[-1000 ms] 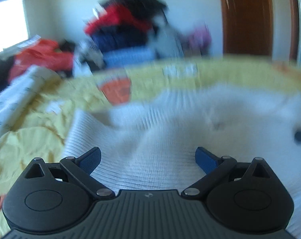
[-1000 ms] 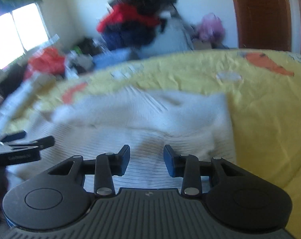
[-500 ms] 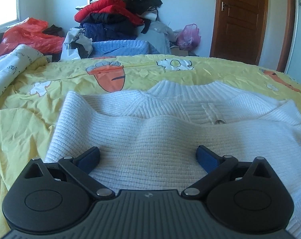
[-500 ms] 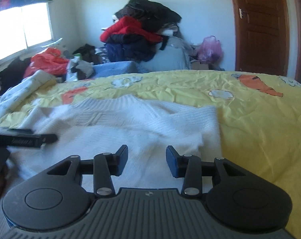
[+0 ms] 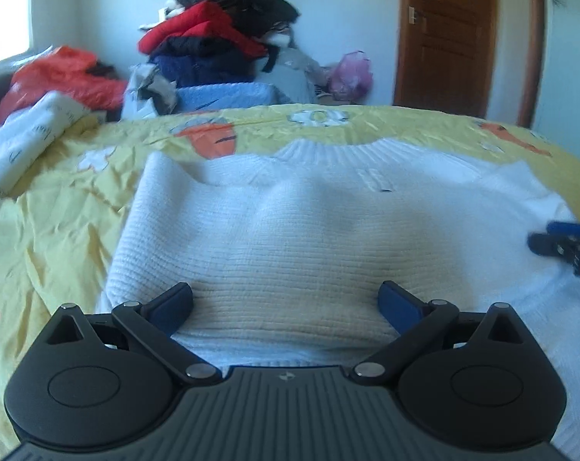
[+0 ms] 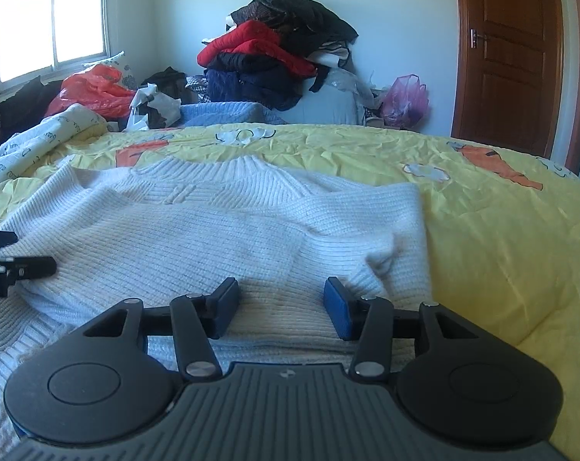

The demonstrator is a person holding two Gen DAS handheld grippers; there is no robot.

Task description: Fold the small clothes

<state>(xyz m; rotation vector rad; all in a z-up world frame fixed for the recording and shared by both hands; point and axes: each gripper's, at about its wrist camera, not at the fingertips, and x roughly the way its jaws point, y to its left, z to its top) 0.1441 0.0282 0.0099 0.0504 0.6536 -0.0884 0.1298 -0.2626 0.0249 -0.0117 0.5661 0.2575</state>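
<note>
White knit sweater (image 5: 290, 230) lies just ahead of both tongs, collar far; left tongs (image 5: 286, 307) wide open, right tongs (image 6: 282, 303) half open, both empty.

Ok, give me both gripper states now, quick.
Left gripper: open wide, holding nothing, over the white sweater.
Right gripper: open, holding nothing, over the same sweater's near edge.

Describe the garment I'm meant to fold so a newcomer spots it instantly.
Find the yellow carrot-print bedspread filling the foreground. Spread flat on it, right before both open grippers, lies the sweater. It is the only white ribbed knit; the other clothes are piled dark and red against the far wall.
</note>
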